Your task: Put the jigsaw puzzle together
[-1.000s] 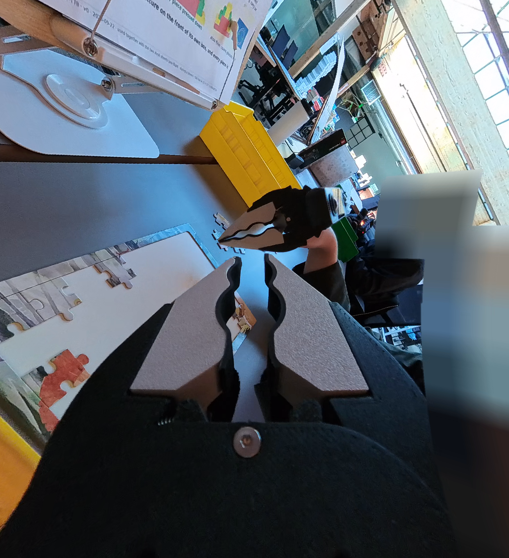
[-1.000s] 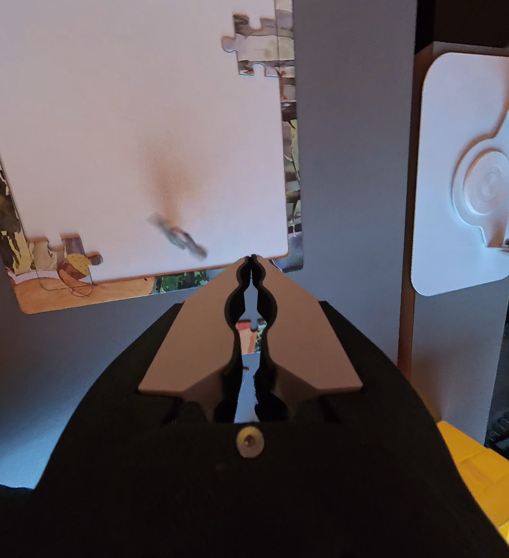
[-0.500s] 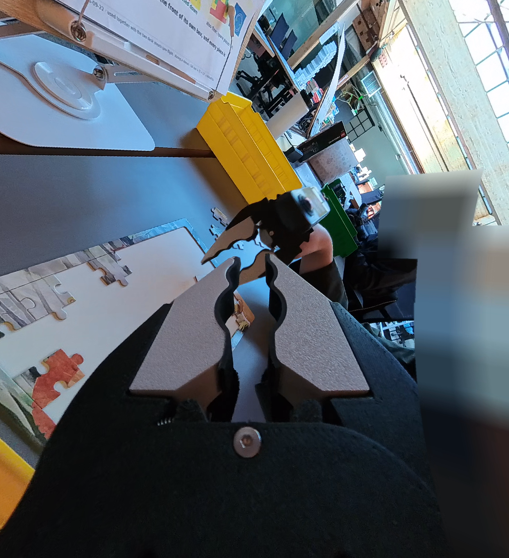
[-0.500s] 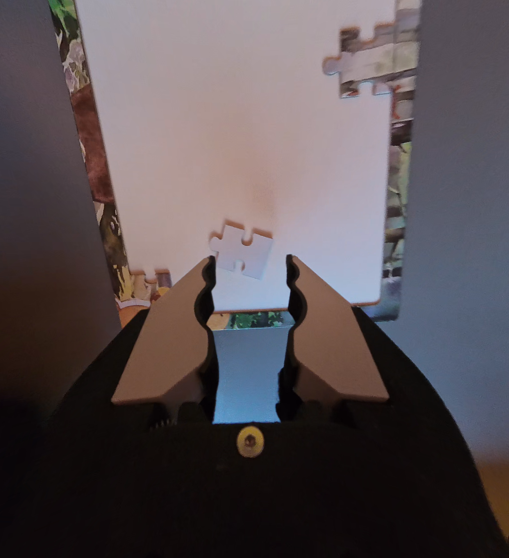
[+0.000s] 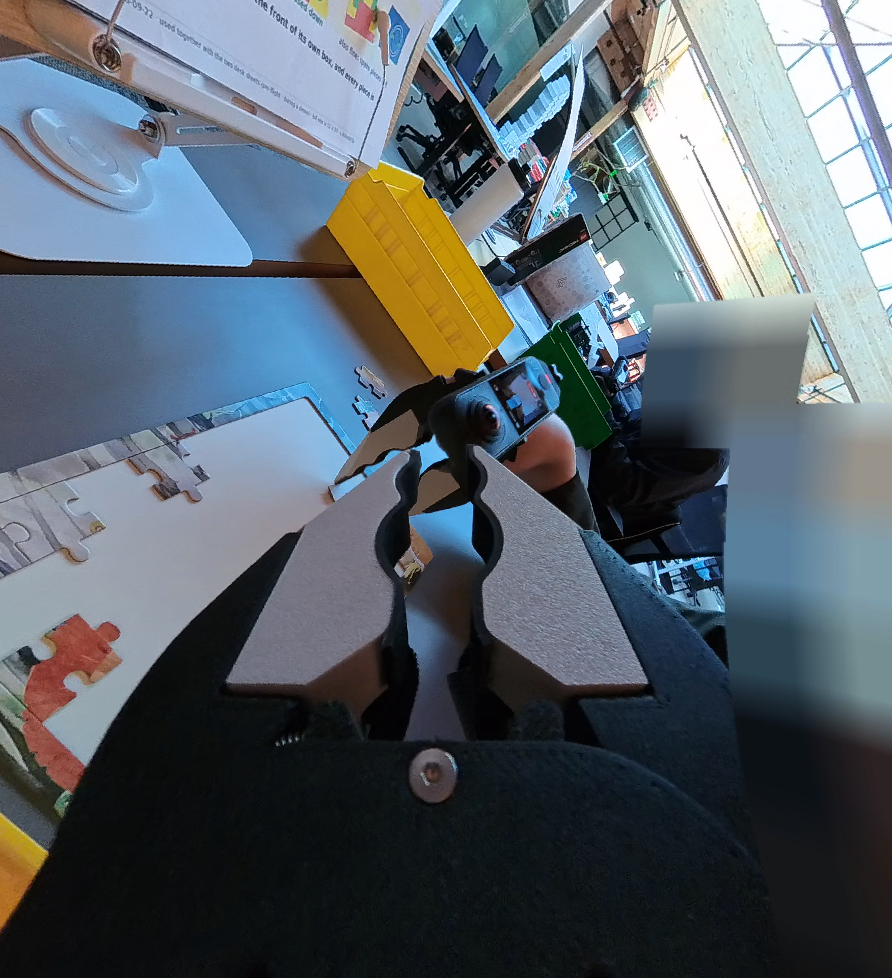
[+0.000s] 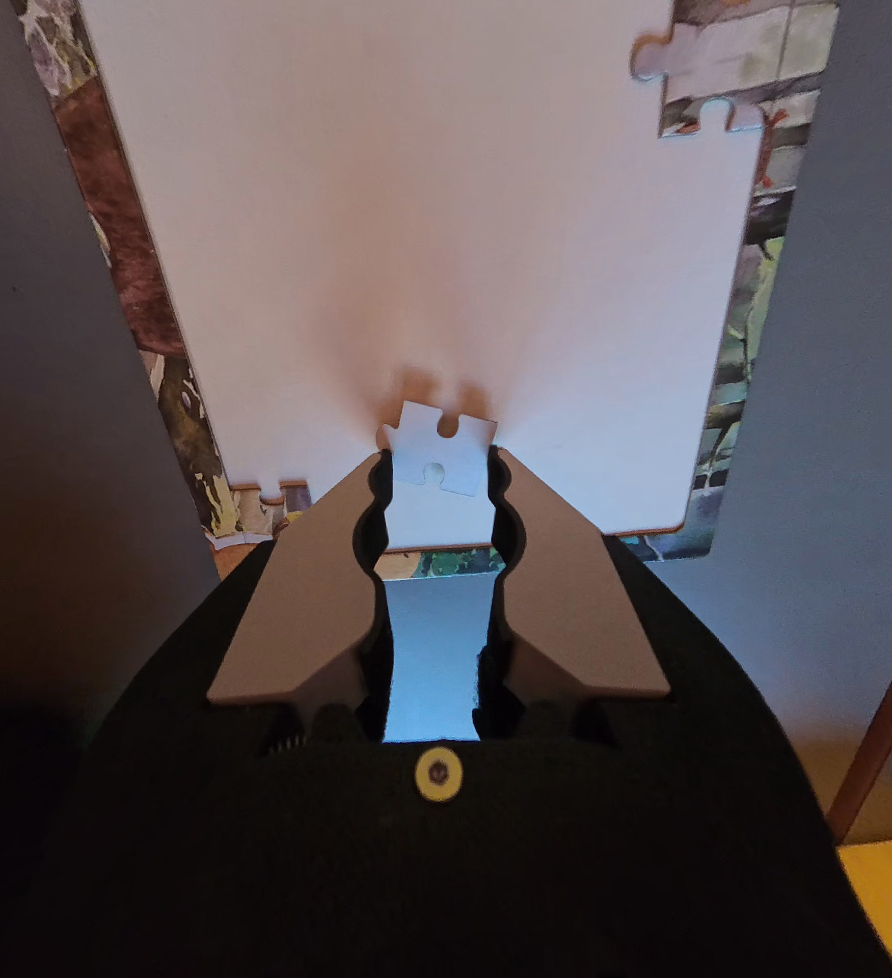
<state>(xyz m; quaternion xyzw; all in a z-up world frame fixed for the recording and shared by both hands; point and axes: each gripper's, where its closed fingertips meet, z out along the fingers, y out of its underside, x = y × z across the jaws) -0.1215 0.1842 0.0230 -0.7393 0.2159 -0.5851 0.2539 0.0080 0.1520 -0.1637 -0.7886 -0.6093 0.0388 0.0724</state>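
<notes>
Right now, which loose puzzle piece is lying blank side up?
The white piece between the right tongs' tips, on the bare tray. The two loose pieces beside the tray show print.

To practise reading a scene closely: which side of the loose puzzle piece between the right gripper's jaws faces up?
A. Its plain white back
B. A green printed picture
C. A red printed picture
A: the loose puzzle piece on the puzzle board shows only plain white, no print.
</notes>
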